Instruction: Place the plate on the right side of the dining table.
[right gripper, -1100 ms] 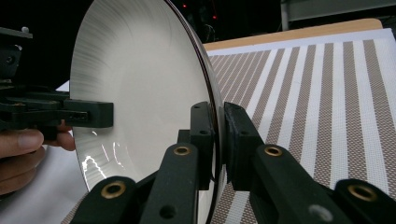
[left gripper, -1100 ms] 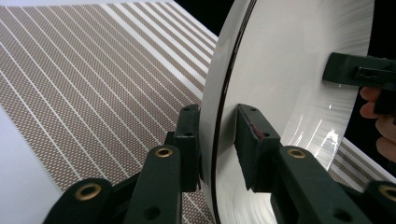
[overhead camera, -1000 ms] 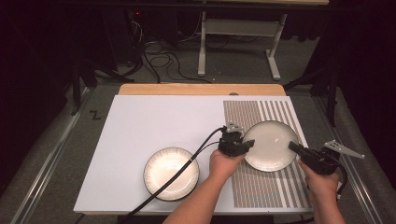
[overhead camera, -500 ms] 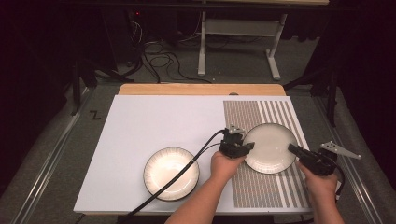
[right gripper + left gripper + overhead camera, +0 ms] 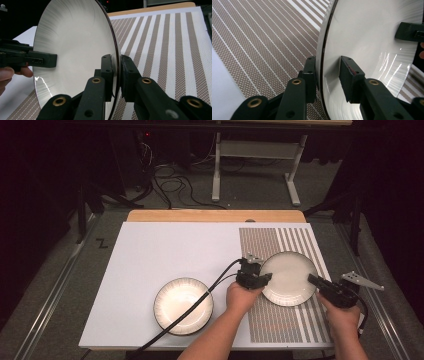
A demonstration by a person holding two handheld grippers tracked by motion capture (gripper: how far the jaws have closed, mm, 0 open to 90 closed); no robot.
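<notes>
- Whereabouts of the white plate [image 5: 289,278]?
- On or just above the striped mat [image 5: 272,240], right part of the worktop [image 5: 165,250]; resting or not, hard to tell. Right rim clamped tight by the right hand-held gripper [image 5: 314,281]. Left rim between the jaws of the left hand-held gripper [image 5: 266,279]. Jaws there just been opening, inner jaw off the glaze, so no real grip.
- Best way to finish that release?
- Probably: hold the right grip firm and level, spread the left jaws wider, then back straight out without nudging the rim. No worry about the second plate [image 5: 183,305], well apart to the left.
</notes>
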